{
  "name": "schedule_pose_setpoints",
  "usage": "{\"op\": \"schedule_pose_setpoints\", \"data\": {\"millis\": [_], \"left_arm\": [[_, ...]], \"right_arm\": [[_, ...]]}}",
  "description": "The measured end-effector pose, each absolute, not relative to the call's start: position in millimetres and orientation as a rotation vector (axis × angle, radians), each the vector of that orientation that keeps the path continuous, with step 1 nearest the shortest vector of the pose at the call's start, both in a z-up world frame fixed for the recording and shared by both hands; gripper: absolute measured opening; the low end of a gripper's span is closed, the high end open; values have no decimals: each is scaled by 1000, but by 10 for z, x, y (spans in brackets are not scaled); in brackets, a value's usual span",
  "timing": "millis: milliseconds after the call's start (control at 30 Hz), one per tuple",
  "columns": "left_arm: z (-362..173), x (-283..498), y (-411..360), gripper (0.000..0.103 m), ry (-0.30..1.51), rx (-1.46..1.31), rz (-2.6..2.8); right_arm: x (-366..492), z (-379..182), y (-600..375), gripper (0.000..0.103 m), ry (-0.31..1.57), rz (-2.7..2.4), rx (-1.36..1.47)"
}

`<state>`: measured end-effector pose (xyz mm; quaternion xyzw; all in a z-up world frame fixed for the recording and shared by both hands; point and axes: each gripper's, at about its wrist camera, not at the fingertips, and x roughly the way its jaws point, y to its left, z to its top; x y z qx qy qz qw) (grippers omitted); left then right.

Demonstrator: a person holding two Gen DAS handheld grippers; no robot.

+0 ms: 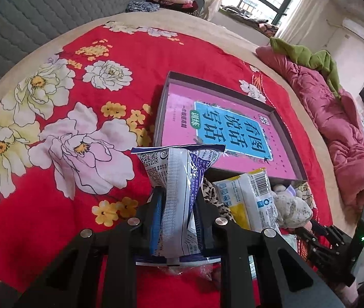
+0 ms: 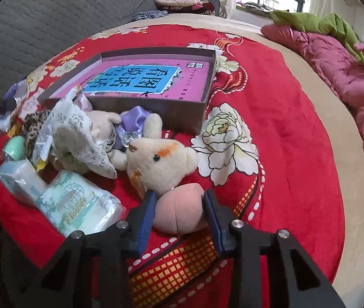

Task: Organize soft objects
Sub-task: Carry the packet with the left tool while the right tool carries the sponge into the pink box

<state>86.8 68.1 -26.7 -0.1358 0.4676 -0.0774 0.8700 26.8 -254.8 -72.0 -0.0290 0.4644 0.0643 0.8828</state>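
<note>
Left wrist view. Left gripper [image 1: 178, 210]: jaws drawn narrow, clamped on a blue-and-white snack packet [image 1: 179, 179] that stands upright between the pads, long axis along the fingers, sealed top edge pointing away from the hand.
- Straight ahead of the packet: open cardboard box [image 1: 291, 138] on the red floral blanket [image 1: 66, 102], near wall just beyond the packet's top. A pink book [image 1: 223, 128] lies flat inside it.
- Right of the packet: yellow-and-white wipes pack [image 1: 248, 197], leopard-print cloth [image 1: 211, 195], speckled fabric toy [image 1: 289, 208].

Right wrist view. Right gripper [image 2: 179, 210]: blue pads set against both flanks of a pink plush peach [image 2: 179, 213]; hold judged firm, jaws moderately apart. Peach rests on the blanket, long axis crosswise between the fingers.
- Touching the peach, just beyond: cream plush animal [image 2: 159, 161].
- Further ahead and slightly left: the same box, its near wall facing this gripper.
- Left: tissue pack marked "Flower" [image 2: 79, 205], smaller tissue pack [image 2: 20, 179].

Judgement: the box lies forward of both grippers; the left one appears nearer.
</note>
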Motion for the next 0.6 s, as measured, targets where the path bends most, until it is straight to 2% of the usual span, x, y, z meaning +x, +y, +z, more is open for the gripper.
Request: {"op": "schedule_pose_setpoints", "data": {"millis": [300, 600], "left_arm": [[-148, 835, 633, 23, 946, -261, -172], [-21, 907, 624, 23, 907, -235, -169]], "right_arm": [[120, -230, -2723, 36, 841, 153, 70], [505, 124, -2508, 36, 753, 206, -85]]}}
